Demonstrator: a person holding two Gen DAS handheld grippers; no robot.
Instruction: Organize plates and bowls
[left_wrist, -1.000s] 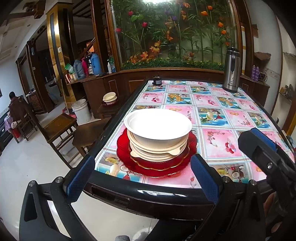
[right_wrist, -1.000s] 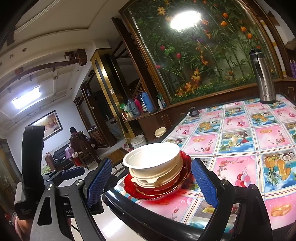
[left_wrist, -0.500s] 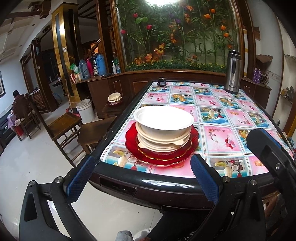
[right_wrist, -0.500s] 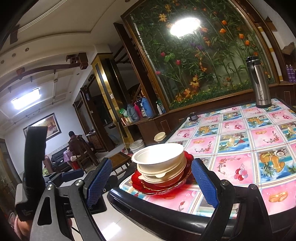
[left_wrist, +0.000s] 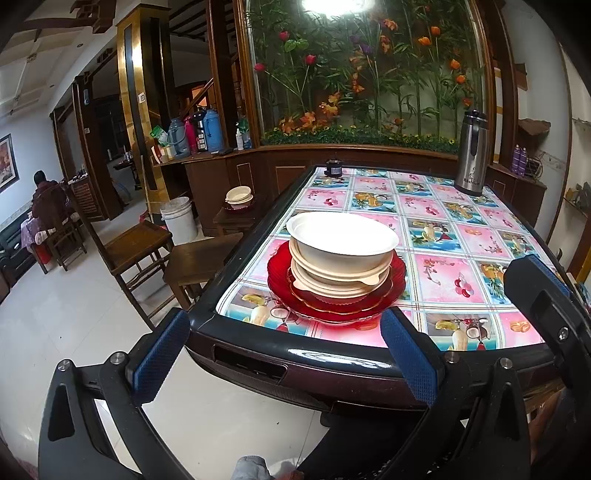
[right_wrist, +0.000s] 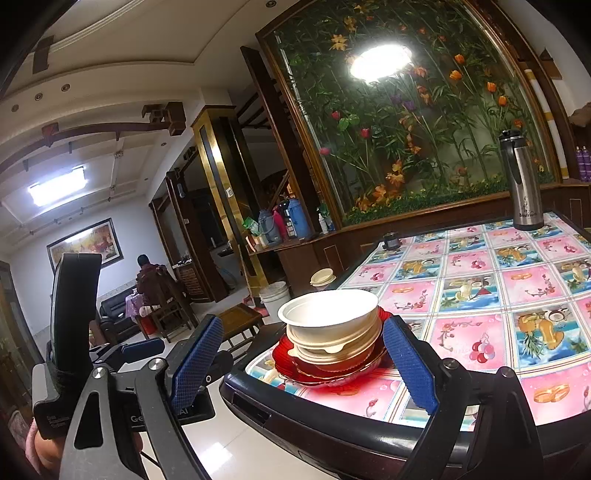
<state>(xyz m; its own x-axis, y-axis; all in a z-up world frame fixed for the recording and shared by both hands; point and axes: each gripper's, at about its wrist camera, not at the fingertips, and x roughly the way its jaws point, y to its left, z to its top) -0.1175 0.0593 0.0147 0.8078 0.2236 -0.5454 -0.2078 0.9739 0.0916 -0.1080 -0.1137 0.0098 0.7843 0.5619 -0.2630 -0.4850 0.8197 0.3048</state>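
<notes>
Left wrist view: bowls (left_wrist: 341, 240) stacked on red plates (left_wrist: 336, 295) near the counter (left_wrist: 461, 229) corner. Left gripper (left_wrist: 284, 354) and right gripper (right_wrist: 299, 365) jaws stand wide, holding nothing, short of the stack.

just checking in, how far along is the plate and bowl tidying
Looks mostly done: cream bowls sit nested on red plates in one stack near the table corner. Nothing is in hand; the left tongs and right tongs are open and empty, short of the table. Possibly left: more bowls on a side stool.
</notes>
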